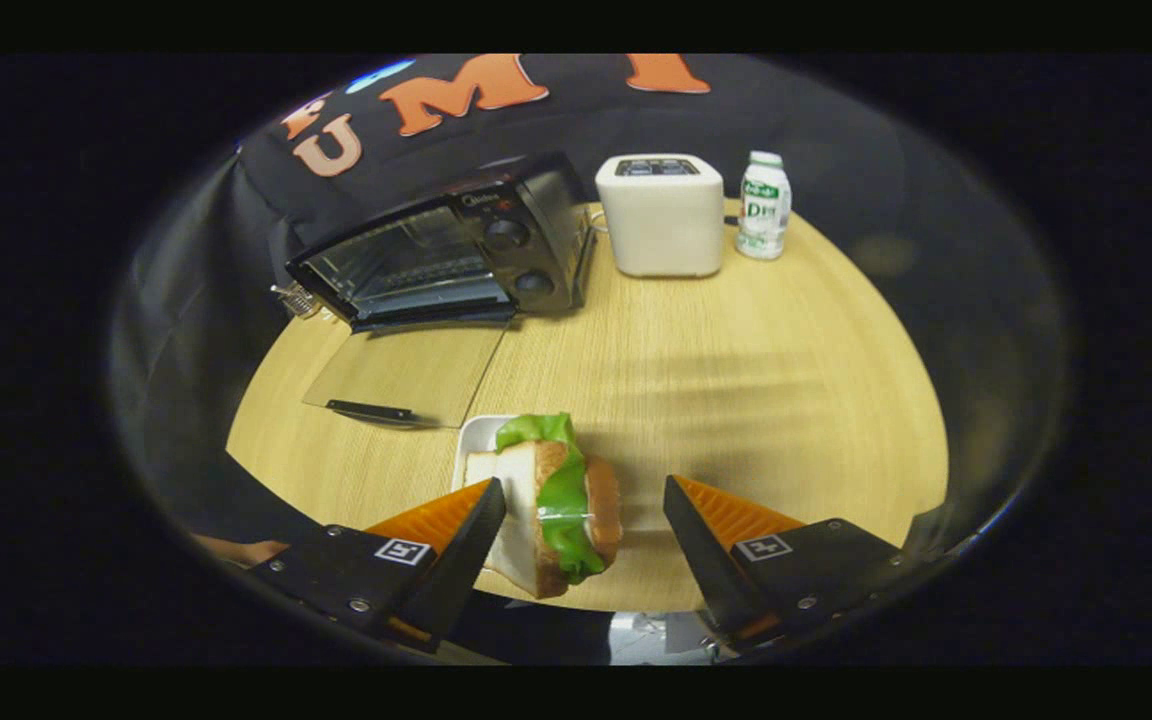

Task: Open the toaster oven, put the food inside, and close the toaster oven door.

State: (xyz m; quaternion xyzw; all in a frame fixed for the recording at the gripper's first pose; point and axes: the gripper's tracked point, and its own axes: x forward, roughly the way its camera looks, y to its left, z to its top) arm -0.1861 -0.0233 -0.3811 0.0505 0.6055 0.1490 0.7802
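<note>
Upper left: toaster oven (pixel 441 255), glass door (pixel 406 375) folded down flat on the table (pixel 736 380); upper centre: white toaster (pixel 661 215), then a bottle (pixel 764 205) to its right. Lower centre: sandwich (pixel 556 505) on a white plate (pixel 481 440), lying between the fingers of the gripper (pixel 584 500), which stand wide apart and hold nothing, the left fingertip close beside the bread.

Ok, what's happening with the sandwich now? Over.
Tool open, fingers either side of sandwich, not gripping. Sandwich standing on white plate. Toaster oven door down flat. Path ahead unobstructed.
</note>
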